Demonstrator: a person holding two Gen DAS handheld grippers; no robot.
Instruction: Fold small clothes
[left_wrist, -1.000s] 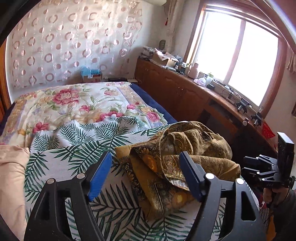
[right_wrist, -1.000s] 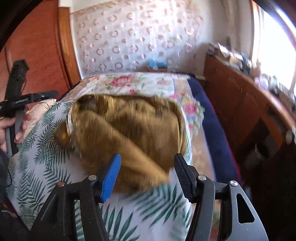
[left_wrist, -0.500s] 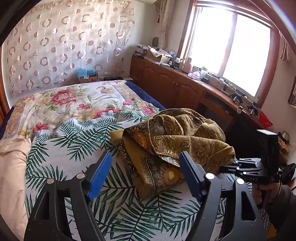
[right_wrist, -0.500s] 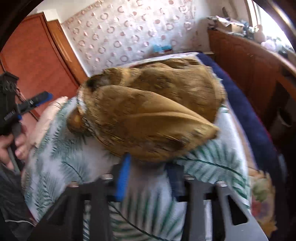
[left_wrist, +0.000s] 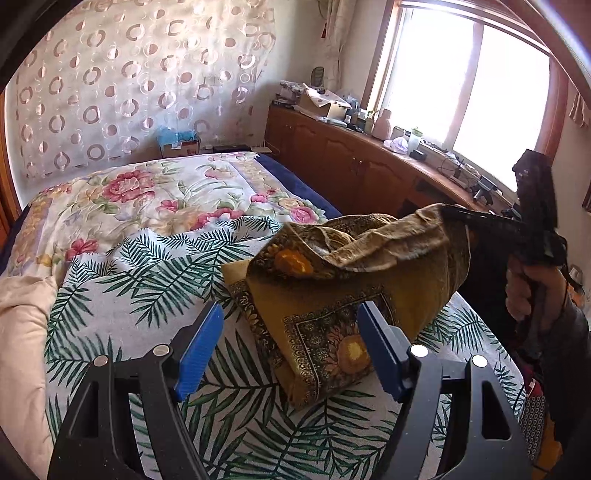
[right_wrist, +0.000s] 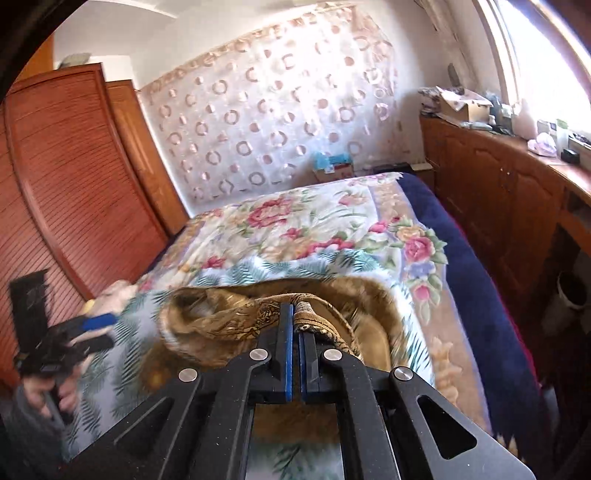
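The right claw (right_wrist: 295, 314) is clenched, its two blue-padded fingers (right_wrist: 287, 350) pressed together on an edge of the mustard-gold garment with dark ornate borders and orange flower medallions (right_wrist: 221, 321). Seen from the left wrist view, that same right claw (left_wrist: 448, 211) holds one corner of the garment (left_wrist: 332, 295) up off the bed, so the cloth hangs from the pinch in a slack fold while the rest stays bunched below. The person's right hand (left_wrist: 524, 291) grips the handle at the right edge of that view.

The left claw (left_wrist: 290, 347) is released, its blue pads (left_wrist: 199, 347) spread wide and holding nothing; it hovers just in front of the garment's near edge, with the lower patterned corner between its fingers in the view. In the right wrist view the left claw (right_wrist: 94, 326) appears blurred at the far left, carried by the left hand (right_wrist: 51, 395).

The garment lies on a white bed sheet printed with green palm fronds (left_wrist: 147, 280), near the sheet's right side. Beyond it spreads a cream quilt with pink roses (left_wrist: 147, 199) over a navy blue bed cover (right_wrist: 472, 288). A peach-coloured folded cloth (left_wrist: 18, 325) lies at the bed's left. A long wooden cabinet (left_wrist: 351, 166) runs beside the bed under a bright window (left_wrist: 480, 85), and a louvred wooden wardrobe (right_wrist: 66, 177) stands on the other side.
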